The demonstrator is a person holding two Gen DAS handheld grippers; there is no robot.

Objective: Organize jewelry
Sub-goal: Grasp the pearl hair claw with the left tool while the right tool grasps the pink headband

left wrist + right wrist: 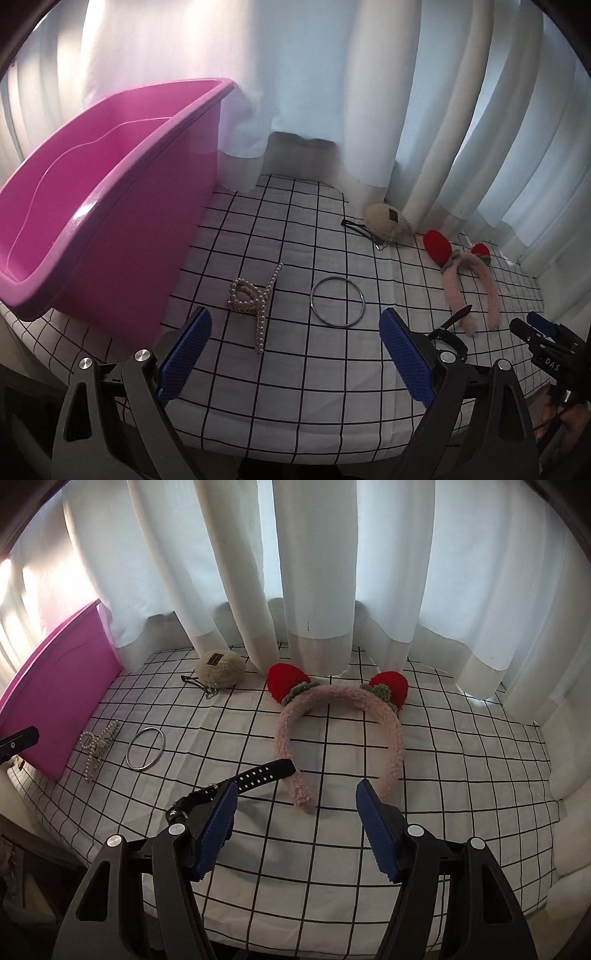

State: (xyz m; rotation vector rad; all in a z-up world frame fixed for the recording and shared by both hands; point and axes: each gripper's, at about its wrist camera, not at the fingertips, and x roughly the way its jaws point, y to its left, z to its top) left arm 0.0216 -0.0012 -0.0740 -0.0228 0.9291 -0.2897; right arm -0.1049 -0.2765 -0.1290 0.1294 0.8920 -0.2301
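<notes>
Covering the surface: a white cloth with a black grid (332, 849) spreads under everything, and every piece of jewelry lies on it.
Backdrop: pale curtains (317, 572) hang in folds along the far edge, their hems resting on the cloth.
Bin: a pink plastic tub (110, 206) stands at the left end of the cloth; what shows of its inside is bare.
Left gripper (295, 332): spread wide with nothing between its blue pads, hovering over the cloth near the hair claw and the bangle, touching neither.
Right gripper (295, 801): parted, nothing pinched; one end of the headband lies on the cloth in the gap between the pads, and the watch sits just beside the left pad.
Headband (340, 723): fluffy pink with two red strawberry ears, lying flat, its open ends toward the right gripper.
Watch (258, 775): black strap with punched holes, lying beside one end of the headband; its strap tip reaches that end.
Plush clip (219, 670): a beige fuzzy pad with a dark label, a black clip and a short chain, close to the curtain hem.
Bangle (337, 301): a thin silver ring lying flat, near the hair claw but apart from it.
Hair claw (255, 301): pearl-beaded, lying just beside the tub's wall.
</notes>
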